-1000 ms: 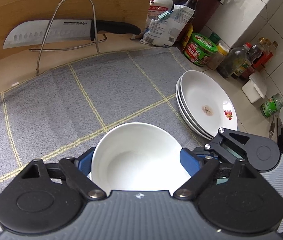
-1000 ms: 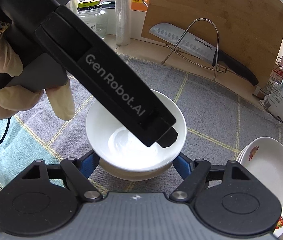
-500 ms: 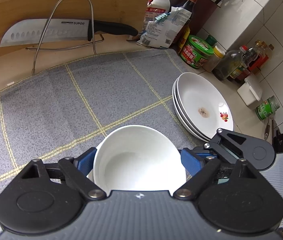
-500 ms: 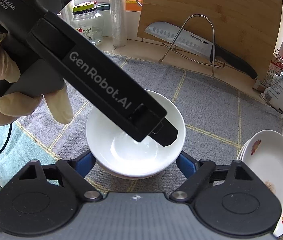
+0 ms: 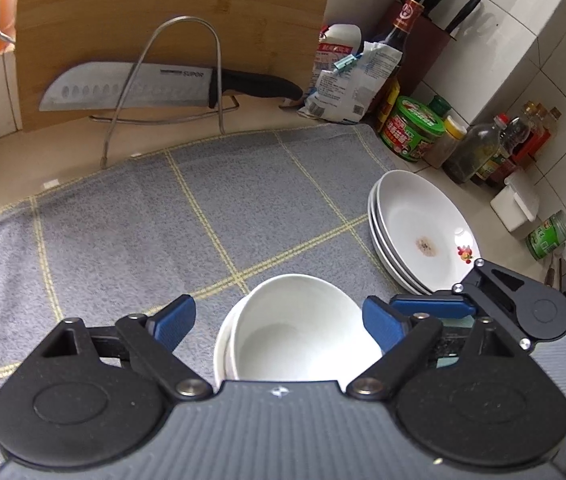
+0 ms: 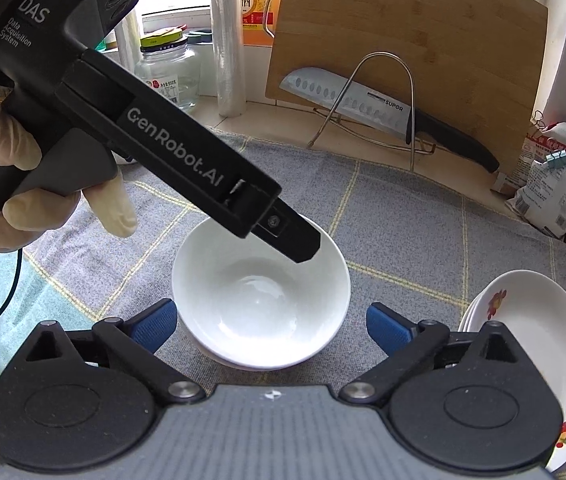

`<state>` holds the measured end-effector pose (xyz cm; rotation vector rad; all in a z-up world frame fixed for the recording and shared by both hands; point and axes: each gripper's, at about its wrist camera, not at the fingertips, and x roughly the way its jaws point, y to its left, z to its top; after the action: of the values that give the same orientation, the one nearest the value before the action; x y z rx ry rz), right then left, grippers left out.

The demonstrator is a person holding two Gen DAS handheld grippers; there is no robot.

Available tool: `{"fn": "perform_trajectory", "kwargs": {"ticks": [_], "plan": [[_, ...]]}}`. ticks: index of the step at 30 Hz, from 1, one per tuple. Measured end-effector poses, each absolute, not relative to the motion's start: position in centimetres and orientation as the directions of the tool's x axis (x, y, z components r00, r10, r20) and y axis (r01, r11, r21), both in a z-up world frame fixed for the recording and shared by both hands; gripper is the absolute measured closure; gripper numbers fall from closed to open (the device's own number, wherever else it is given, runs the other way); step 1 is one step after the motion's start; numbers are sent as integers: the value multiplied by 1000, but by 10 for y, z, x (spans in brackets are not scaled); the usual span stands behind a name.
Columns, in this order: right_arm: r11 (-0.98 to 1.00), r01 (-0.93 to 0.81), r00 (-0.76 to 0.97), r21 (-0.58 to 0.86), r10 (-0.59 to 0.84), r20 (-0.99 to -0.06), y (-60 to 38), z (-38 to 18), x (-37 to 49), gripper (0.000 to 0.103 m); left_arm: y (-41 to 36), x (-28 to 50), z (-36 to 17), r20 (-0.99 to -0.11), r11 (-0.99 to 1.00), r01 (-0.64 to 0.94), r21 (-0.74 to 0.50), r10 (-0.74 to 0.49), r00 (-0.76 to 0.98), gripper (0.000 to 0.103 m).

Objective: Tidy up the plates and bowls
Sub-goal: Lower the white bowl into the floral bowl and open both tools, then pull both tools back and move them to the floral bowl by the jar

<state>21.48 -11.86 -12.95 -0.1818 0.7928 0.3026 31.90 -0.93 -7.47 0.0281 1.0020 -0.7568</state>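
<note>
Right wrist view: the right gripper [image 6: 269, 326] has just been opening and now stands spread wide, its blue ribbed pads clear of the white bowls [image 6: 261, 294] that sit between them, so it has hold of nothing. These are two smooth, glossy, round bowls nested one in the other; the lower one's rim peeps out at 6 o'clock. They rest on a grey woven towel [image 6: 403, 232] crossed by yellow lines. At 3 o'clock of the bowls, just beside the right pad, lies a stack of shallow white plates [image 6: 531, 320] with small flower prints. Over the bowls at 11 o'clock reaches the left gripper [image 5: 279, 320], a matte black body in a gloved hand [image 6: 7, 184]. Its jaws have also been easing wider. In the left wrist view its left pad stands clear of the bowls, and I cannot tell whether its right pad touches the rim. Farther off at 1 o'clock a broad steel knife [image 6: 367, 104] with a black handle rests on a wire rack [image 6: 383, 80] against an upright bamboo board [image 6: 423, 28].
</note>
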Motion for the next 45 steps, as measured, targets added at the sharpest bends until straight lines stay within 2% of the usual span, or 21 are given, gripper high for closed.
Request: {"fn": "perform_trajectory", "kwargs": {"ticks": [2, 4, 7, 17, 22, 29, 37, 45], "plan": [[940, -336, 667, -51, 200, -717, -117, -128, 214, 0, -4, 317, -71, -765, 773, 580, -257, -530, 367, 12], [938, -341, 668, -58, 198, -717, -114, -127, 214, 0, 1, 315, -71, -762, 803, 568, -182, -480, 434, 6], [935, -349, 666, -65, 198, -719, -111, -128, 215, 0, 8, 318, -78, -776, 831, 542, -126, -423, 468, 6], [931, -355, 668, -78, 194, -719, -104, -125, 212, 0, 32, 319, -94, -777, 838, 518, -173, -440, 451, 6], [935, -346, 664, -77, 186, -725, -105, -126, 214, 0, 44, 320, -103, -759, 821, 517, -243, -493, 425, 6], [936, -339, 671, -94, 171, -722, -99, -122, 216, 0, 47, 320, -107, -759, 812, 526, -251, -502, 413, 6], [938, -326, 681, -119, 145, -718, -92, -122, 217, 0, 56, 319, -89, -723, 806, 524, -274, -533, 441, 6], [931, -339, 692, -137, 148, -707, -69, -120, 226, 0, 90, 303, -67, -690, 864, 485, -134, -433, 581, 6]]}}
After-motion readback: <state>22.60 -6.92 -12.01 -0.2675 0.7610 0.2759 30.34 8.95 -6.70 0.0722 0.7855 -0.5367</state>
